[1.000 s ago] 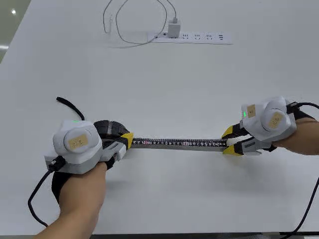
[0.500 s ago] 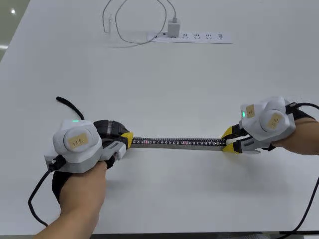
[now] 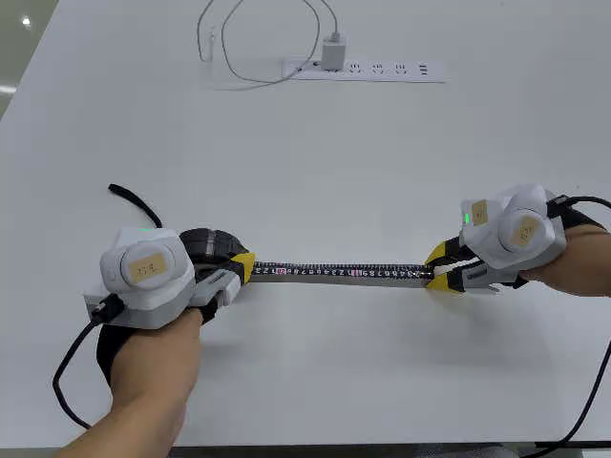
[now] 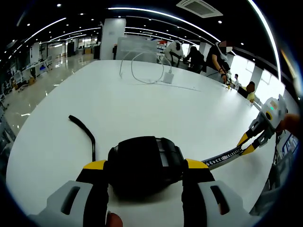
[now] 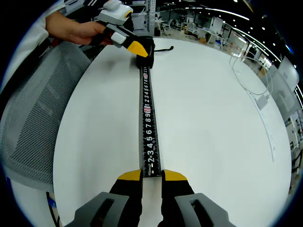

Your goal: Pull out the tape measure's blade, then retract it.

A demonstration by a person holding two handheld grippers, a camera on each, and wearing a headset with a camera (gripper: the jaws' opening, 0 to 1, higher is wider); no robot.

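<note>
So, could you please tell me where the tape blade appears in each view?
Head view: blade runs level across the lower middle.
Left gripper view: blade at lower right, beside the case.
Right gripper view: blade runs up the middle from the jaws.
Shared landmark: the black case at one end.

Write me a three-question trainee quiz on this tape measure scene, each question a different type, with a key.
1. Multiple choice: what does the left gripper clamp?
A. the tape measure's case
B. a power strip
C. a white cable
2. True or false: the blade is fully wound into the case.
3. Fill in: the right gripper is shut on the blade's ____, the end with the lowest numbers.

Key: 1 A; 2 false; 3 tip.
</note>
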